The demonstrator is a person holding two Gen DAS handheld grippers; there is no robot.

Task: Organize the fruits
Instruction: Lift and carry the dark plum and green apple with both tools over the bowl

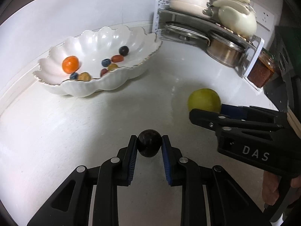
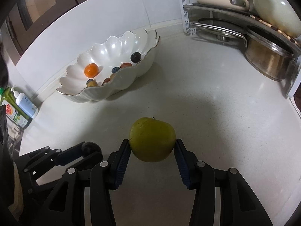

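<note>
My left gripper [image 1: 149, 141] is shut on a dark plum [image 1: 149, 144], held over the white counter; it also shows in the right wrist view [image 2: 91, 148]. My right gripper [image 2: 152, 146] is shut on a green apple [image 2: 152, 139]; the apple also shows in the left wrist view [image 1: 204, 100], right of the plum. A white scalloped bowl [image 1: 116, 83] stands at the back left and holds an orange [image 1: 70, 64], blueberries and several small red and yellow fruits. The bowl also shows in the right wrist view [image 2: 129, 81].
A metal rack [image 1: 210, 18] with pots, lids and cream dishes stands at the back right corner. A jar of red sauce [image 1: 261, 69] sits beside it. Soap bottles [image 2: 20, 103] stand at the far left of the counter. A wall runs behind the bowl.
</note>
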